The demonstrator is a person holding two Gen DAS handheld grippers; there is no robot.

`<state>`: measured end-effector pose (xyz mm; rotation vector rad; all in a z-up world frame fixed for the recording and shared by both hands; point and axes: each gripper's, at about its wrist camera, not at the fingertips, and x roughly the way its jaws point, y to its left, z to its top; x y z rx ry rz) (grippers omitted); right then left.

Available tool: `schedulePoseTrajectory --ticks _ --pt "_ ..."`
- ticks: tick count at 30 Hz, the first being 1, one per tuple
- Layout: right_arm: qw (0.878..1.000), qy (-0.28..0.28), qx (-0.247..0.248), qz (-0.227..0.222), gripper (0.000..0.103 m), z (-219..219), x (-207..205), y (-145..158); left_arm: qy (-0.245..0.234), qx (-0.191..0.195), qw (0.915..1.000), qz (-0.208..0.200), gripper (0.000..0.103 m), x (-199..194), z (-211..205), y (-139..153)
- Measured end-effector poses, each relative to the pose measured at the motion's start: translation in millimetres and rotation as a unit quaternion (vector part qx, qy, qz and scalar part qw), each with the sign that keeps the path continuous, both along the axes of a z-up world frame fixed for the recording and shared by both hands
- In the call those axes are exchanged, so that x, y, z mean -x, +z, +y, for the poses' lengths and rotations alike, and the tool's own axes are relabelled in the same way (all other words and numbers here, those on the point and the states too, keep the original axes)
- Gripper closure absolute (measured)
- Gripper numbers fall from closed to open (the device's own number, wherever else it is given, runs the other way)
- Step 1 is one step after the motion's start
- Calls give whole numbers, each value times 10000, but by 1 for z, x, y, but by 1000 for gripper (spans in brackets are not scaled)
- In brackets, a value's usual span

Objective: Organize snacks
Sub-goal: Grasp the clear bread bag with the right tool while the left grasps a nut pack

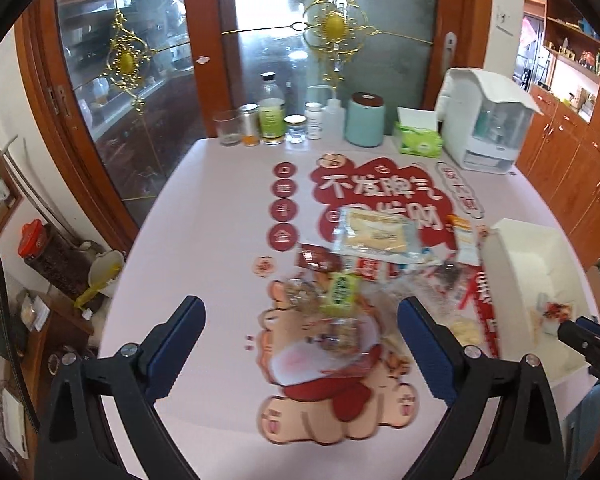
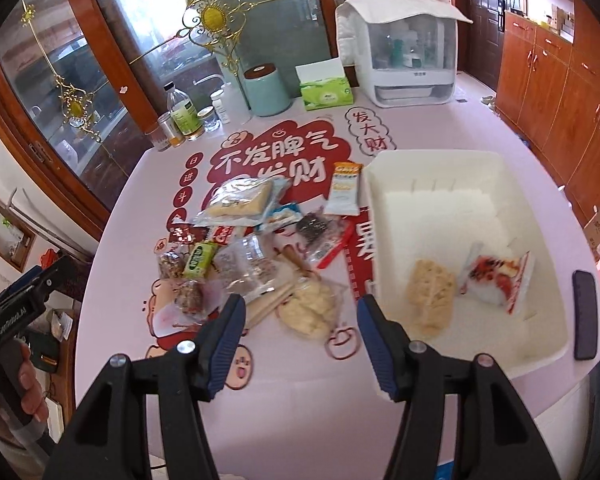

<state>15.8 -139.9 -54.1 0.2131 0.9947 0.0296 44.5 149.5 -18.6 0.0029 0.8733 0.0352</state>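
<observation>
A loose pile of wrapped snacks [image 2: 260,248] lies mid-table on a pink printed mat: a green packet [image 2: 199,259], an orange-and-white bar [image 2: 344,188] and a clear bag of yellow biscuits [image 2: 240,200]. To the right, a white tray [image 2: 440,168] holds a pale rice cake [image 2: 430,296] and a red-and-white packet [image 2: 496,280]. My right gripper [image 2: 300,312] hovers open above a pale puffed snack [image 2: 308,314] at the pile's near edge. My left gripper [image 1: 302,316] is open and empty over the snack pile [image 1: 340,292], with the tray [image 1: 520,256] on its right.
Along the table's back edge stand jars and bottles [image 2: 184,116], a teal canister [image 2: 266,88], a green tissue box [image 2: 326,92] and a white storage box [image 2: 404,52]. A dark phone [image 2: 584,312] lies right of the tray. A hand [image 2: 24,384] holds the left tool.
</observation>
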Motion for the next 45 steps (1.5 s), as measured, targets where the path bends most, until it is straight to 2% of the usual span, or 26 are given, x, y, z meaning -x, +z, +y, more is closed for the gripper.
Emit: schedulePoseTrajectory --ticks 7,15,23,31,34,38,40,43,45 --pt "9996 165 -149 161 41 35 -7 -15 -87 -13 9996 252 7 -15 27 -20" --pt "9981 540 113 284 35 57 -44 -33 -226 -130 9959 861 7 -55 27 -75" --pt "9908 973 305 885 35 70 -111 -86 38 87 9871 1596 7 -103 38 -135" --pt "9794 1412 551 1335 35 86 -151 -130 356 457 9798 1912 7 -142 34 -182" --pt "9740 1611 608 1470 35 93 -159 -143 505 691 9761 1998 11 -152 35 -194" --pt "9720 1715 523 1518 29 101 -168 -152 619 918 9720 2073 16 -159 35 -203" --pt "9695 1781 576 1581 27 106 -172 -158 603 1039 9687 2172 28 -164 34 -211" --pt "9644 1912 818 1633 23 115 -175 -166 546 1174 9645 2301 38 -168 28 -220" --pt "9619 1960 933 1664 22 119 -176 -171 499 1038 9677 2243 42 -168 22 -220"
